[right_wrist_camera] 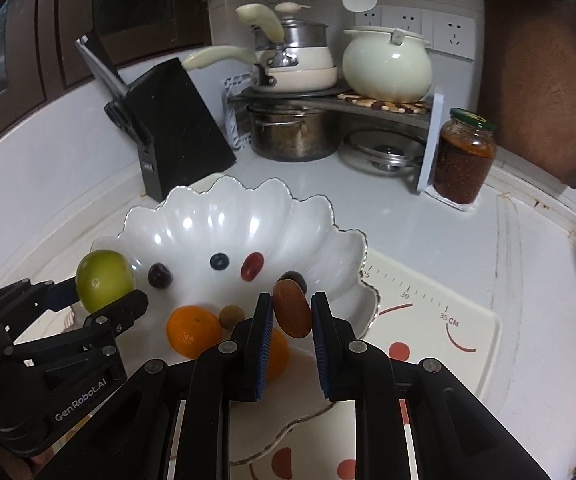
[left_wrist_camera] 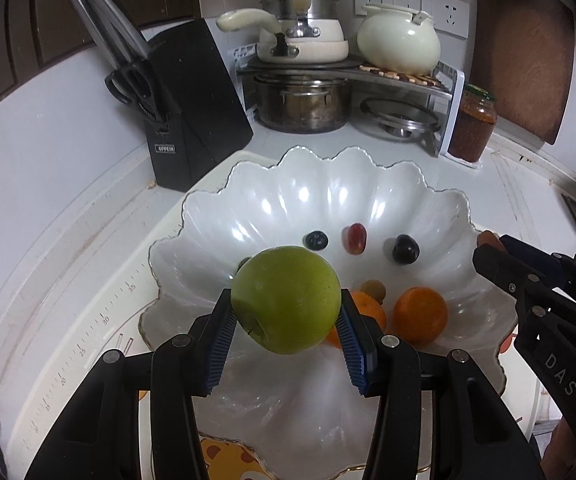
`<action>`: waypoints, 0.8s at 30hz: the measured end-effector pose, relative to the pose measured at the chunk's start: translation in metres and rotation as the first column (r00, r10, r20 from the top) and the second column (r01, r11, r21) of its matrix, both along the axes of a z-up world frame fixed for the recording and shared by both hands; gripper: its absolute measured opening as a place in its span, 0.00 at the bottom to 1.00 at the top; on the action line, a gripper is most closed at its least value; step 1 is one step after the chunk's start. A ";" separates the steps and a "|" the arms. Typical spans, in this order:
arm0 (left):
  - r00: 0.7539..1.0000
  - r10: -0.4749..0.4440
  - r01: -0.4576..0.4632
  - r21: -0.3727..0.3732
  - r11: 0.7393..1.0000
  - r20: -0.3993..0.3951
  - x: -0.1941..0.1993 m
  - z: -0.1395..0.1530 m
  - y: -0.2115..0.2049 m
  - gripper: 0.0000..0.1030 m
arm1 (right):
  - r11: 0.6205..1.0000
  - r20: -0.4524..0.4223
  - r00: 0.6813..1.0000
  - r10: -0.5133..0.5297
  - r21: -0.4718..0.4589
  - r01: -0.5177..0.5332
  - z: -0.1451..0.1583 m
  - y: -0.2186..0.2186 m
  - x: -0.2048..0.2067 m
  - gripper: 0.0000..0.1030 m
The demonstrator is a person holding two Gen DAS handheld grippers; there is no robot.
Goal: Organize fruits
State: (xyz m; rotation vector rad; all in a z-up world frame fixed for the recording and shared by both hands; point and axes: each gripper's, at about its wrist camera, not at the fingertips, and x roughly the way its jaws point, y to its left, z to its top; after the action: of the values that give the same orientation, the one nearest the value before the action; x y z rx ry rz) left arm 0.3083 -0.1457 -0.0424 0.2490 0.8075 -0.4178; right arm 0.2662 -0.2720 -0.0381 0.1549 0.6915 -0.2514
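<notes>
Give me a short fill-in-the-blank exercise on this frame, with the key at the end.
1. The left gripper is shut on a ____ apple.
2. The right gripper holds a brown oval fruit over the white scalloped ____.
3. Inside the bowl lie ____ oranges.
4. Behind the bowl, left of the pot rack, stands a black ____ block.

Missing words: green; bowl; two; knife
</notes>
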 end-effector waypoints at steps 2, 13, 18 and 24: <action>1.000 0.003 -0.003 0.005 1.000 -0.010 0.000 -0.003 0.000 0.48 | 1.000 -0.003 1.000 0.001 -0.011 -0.001 -0.001 0.001 0.000 0.21; 0.998 0.048 -0.048 0.008 0.999 0.029 -0.014 0.008 0.011 0.81 | 0.999 0.041 0.999 -0.023 -0.048 0.025 0.013 0.004 -0.014 0.72; 0.995 0.087 -0.088 0.011 0.996 0.043 -0.028 0.013 0.023 0.89 | 0.997 0.070 0.997 -0.016 -0.068 0.021 0.021 0.010 -0.025 0.82; 0.991 0.119 -0.119 0.007 0.993 0.054 -0.047 0.019 0.035 0.94 | 0.998 0.081 0.997 0.008 -0.064 -0.003 0.026 0.018 -0.039 0.82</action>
State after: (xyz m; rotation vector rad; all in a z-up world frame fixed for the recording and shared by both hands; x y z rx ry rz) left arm 0.2615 -0.1109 -0.0229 0.2198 0.7676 -0.2936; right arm 0.2271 -0.2536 -0.0124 0.1017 0.6026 -0.2603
